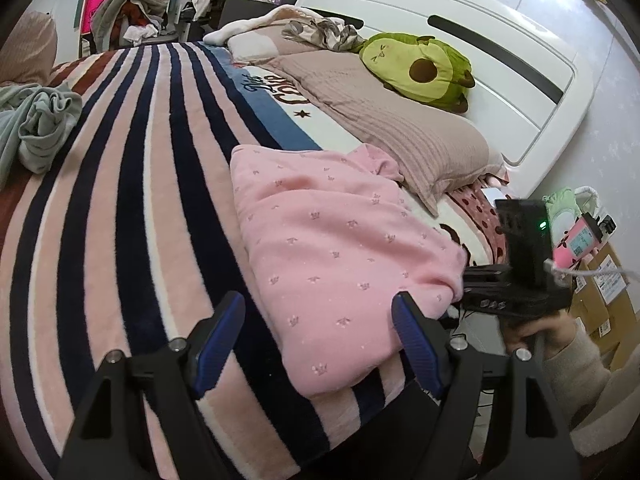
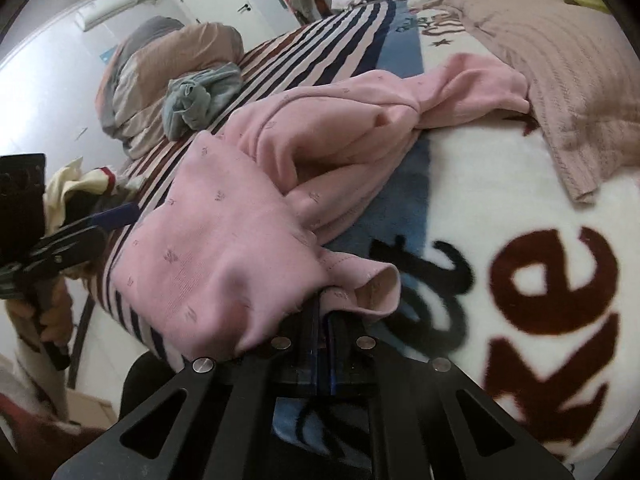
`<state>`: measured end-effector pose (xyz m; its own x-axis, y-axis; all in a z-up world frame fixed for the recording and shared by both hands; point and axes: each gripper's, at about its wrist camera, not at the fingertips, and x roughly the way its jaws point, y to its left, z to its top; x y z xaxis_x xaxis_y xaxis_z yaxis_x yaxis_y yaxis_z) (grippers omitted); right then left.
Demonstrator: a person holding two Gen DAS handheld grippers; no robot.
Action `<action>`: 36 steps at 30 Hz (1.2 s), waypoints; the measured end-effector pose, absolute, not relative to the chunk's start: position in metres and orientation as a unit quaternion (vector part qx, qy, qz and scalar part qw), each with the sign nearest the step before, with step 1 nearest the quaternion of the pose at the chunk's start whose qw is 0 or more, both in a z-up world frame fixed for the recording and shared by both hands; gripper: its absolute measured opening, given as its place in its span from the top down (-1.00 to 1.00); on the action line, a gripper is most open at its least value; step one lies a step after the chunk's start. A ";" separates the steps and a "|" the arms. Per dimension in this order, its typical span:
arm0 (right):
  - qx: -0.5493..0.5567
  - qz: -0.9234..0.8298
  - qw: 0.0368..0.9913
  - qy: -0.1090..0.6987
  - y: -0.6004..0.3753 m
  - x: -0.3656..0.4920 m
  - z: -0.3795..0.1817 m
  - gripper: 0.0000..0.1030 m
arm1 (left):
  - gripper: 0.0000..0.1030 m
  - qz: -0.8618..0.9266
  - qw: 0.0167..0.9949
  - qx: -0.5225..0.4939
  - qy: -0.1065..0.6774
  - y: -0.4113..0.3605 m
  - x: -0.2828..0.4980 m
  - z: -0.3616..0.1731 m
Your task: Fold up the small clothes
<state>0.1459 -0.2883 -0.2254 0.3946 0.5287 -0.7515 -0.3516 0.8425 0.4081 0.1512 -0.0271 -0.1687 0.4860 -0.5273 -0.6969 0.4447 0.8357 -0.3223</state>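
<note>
A small pink patterned garment [image 1: 332, 248] lies on the striped blanket [image 1: 120, 200] near the bed's edge. My left gripper [image 1: 320, 336] is open, its blue pads on either side of the garment's near corner, just above the blanket. My right gripper [image 2: 326, 312] is shut on the pink garment [image 2: 224, 240] at a sleeve cuff and lifts that edge. In the left wrist view the right gripper [image 1: 476, 284] sits at the garment's right edge. In the right wrist view the left gripper [image 2: 104, 220] shows at the left.
A crumpled grey-green garment [image 1: 36, 124] lies on the blanket at the far left. A taupe pillow [image 1: 400, 120] and an avocado plush [image 1: 420, 66] lie by the white headboard [image 1: 500, 40]. Cardboard boxes [image 1: 604, 280] stand beside the bed.
</note>
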 end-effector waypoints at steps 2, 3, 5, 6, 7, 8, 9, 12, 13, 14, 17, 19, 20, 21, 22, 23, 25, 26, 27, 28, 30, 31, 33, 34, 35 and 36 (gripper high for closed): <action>0.070 0.247 0.838 0.482 -0.303 0.142 -0.216 0.80 | -0.41 -0.285 0.862 -0.046 0.418 -0.028 0.153 -0.167; 0.054 0.230 0.846 0.478 -0.312 0.141 -0.209 0.66 | -0.41 -0.284 0.862 -0.045 0.416 -0.027 0.154 -0.166; 0.031 0.193 0.863 0.465 -0.331 0.144 -0.193 0.46 | -0.41 -0.281 0.866 -0.044 0.412 -0.025 0.157 -0.165; 0.017 0.172 0.872 0.457 -0.339 0.150 -0.185 0.41 | -0.41 -0.280 0.868 -0.045 0.409 -0.024 0.158 -0.164; -0.003 0.150 0.881 0.448 -0.341 0.160 -0.177 0.41 | -0.41 -0.278 0.869 -0.047 0.407 -0.022 0.159 -0.164; -0.026 0.134 0.890 0.436 -0.340 0.172 -0.170 0.41 | -0.41 -0.277 0.870 -0.050 0.405 -0.020 0.160 -0.164; -0.045 0.126 0.896 0.422 -0.335 0.185 -0.164 0.41 | -0.41 -0.275 0.871 -0.053 0.404 -0.019 0.162 -0.164; -0.087 0.117 0.901 0.410 -0.316 0.224 -0.160 0.42 | -0.41 -0.269 0.873 -0.057 0.402 -0.015 0.165 -0.166; -0.103 0.113 0.900 0.408 -0.307 0.238 -0.163 0.42 | -0.41 -0.267 0.874 -0.056 0.402 -0.012 0.167 -0.167; -0.117 0.107 0.898 0.411 -0.302 0.249 -0.166 0.47 | -0.41 -0.264 0.875 -0.055 0.403 -0.010 0.169 -0.168; -0.188 0.068 0.890 0.409 -0.287 0.282 -0.182 0.52 | -0.41 -0.256 0.876 -0.052 0.405 -0.003 0.177 -0.172; -0.222 0.046 0.880 0.418 -0.284 0.298 -0.194 0.52 | -0.41 -0.253 0.877 -0.053 0.405 0.001 0.180 -0.175; -0.227 0.041 0.875 0.426 -0.284 0.303 -0.200 0.52 | -0.41 -0.254 0.876 -0.056 0.406 0.002 0.183 -0.177; -0.228 0.043 0.869 0.438 -0.285 0.308 -0.207 0.56 | -0.41 -0.255 0.875 -0.058 0.407 0.003 0.184 -0.179; -0.230 0.047 0.863 0.447 -0.287 0.308 -0.212 0.59 | -0.41 -0.255 0.874 -0.059 0.408 0.004 0.185 -0.181; -0.235 0.052 0.860 0.450 -0.285 0.305 -0.216 0.62 | -0.41 -0.255 0.874 -0.059 0.409 0.004 0.186 -0.182; -0.229 0.073 0.858 0.455 -0.280 0.299 -0.219 0.66 | -0.41 -0.255 0.873 -0.060 0.412 0.004 0.186 -0.186; -0.208 0.095 0.858 0.459 -0.279 0.295 -0.218 0.74 | -0.41 -0.256 0.872 -0.062 0.412 0.004 0.186 -0.186; -0.172 0.131 0.857 0.469 -0.277 0.291 -0.217 0.84 | -0.41 -0.257 0.871 -0.064 0.413 0.004 0.186 -0.187; -0.159 0.145 0.856 0.470 -0.275 0.288 -0.218 0.88 | -0.41 -0.258 0.871 -0.065 0.413 0.004 0.185 -0.187; -0.154 0.165 0.854 0.469 -0.270 0.281 -0.216 0.96 | -0.41 -0.259 0.871 -0.064 0.412 0.003 0.183 -0.186; -0.131 0.187 0.851 0.474 -0.270 0.278 -0.215 0.96 | -0.41 -0.260 0.871 -0.063 0.411 0.003 0.182 -0.186; -0.062 0.239 0.840 0.484 -0.270 0.272 -0.214 1.00 | -0.41 -0.263 0.871 -0.064 0.410 0.003 0.180 -0.184; -0.043 0.259 0.834 0.485 -0.269 0.268 -0.215 1.00 | -0.41 -0.264 0.871 -0.065 0.409 0.002 0.179 -0.184; -0.042 0.266 0.832 0.484 -0.267 0.265 -0.215 1.00 | -0.41 -0.264 0.871 -0.065 0.408 0.002 0.179 -0.183; -0.050 0.266 0.833 0.482 -0.266 0.262 -0.214 1.00 | -0.41 -0.264 0.872 -0.065 0.408 0.002 0.179 -0.183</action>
